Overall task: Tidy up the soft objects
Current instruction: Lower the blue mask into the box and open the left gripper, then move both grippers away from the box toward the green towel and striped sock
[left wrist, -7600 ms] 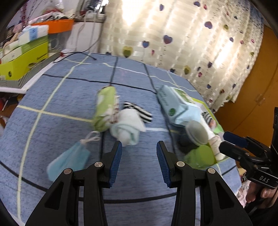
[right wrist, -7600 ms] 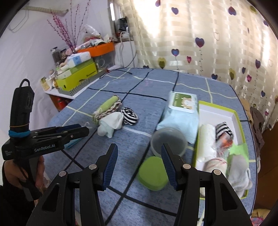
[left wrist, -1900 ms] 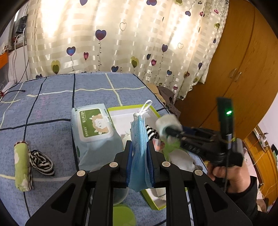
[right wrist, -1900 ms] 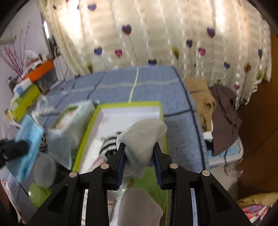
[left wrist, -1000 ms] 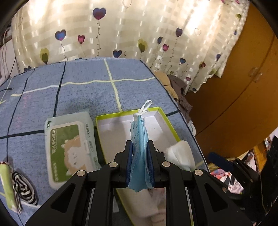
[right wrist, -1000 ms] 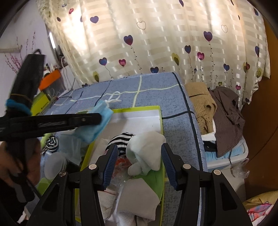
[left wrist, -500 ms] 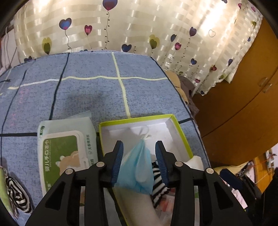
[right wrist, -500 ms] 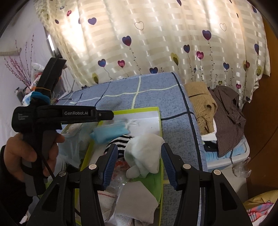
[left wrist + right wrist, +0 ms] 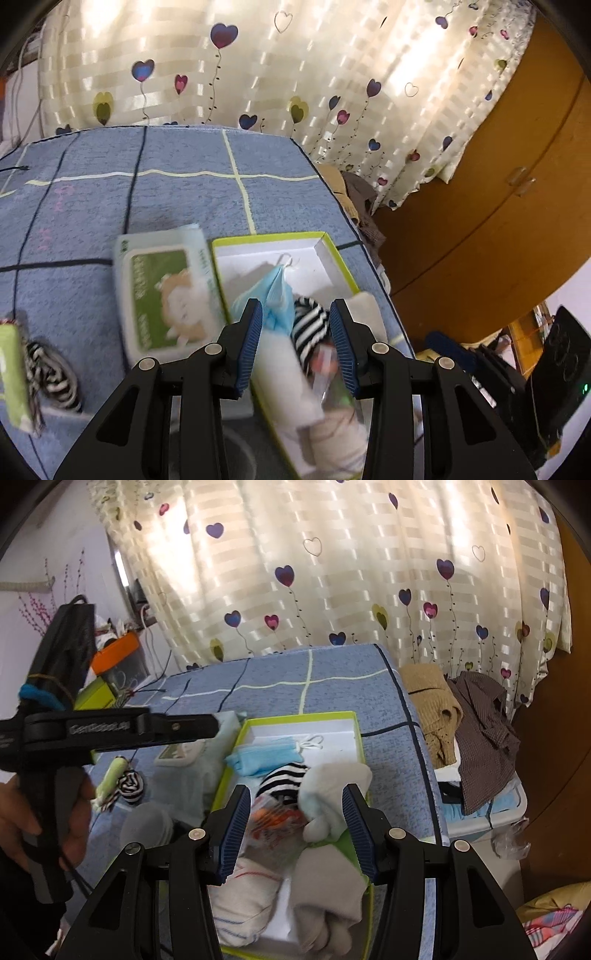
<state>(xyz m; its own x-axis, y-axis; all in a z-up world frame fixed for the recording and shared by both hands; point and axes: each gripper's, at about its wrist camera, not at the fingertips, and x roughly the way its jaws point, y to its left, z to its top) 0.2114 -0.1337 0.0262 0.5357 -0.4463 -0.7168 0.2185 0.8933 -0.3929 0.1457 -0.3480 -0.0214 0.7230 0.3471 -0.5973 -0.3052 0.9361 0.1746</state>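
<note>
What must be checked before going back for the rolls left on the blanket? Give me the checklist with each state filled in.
1. Left claw open and empty: ok.
2. Right claw open and empty: ok.
3. Pale blue pleated face mask lying inside the green-rimmed white box: ok.
4. Light blue-white rolled sock resting in that box: ok.
5. Green rolled cloth and black-and-white striped roll outside the box on the blue blanket: not ok.
6. Room left in the box: cannot tell.
</note>
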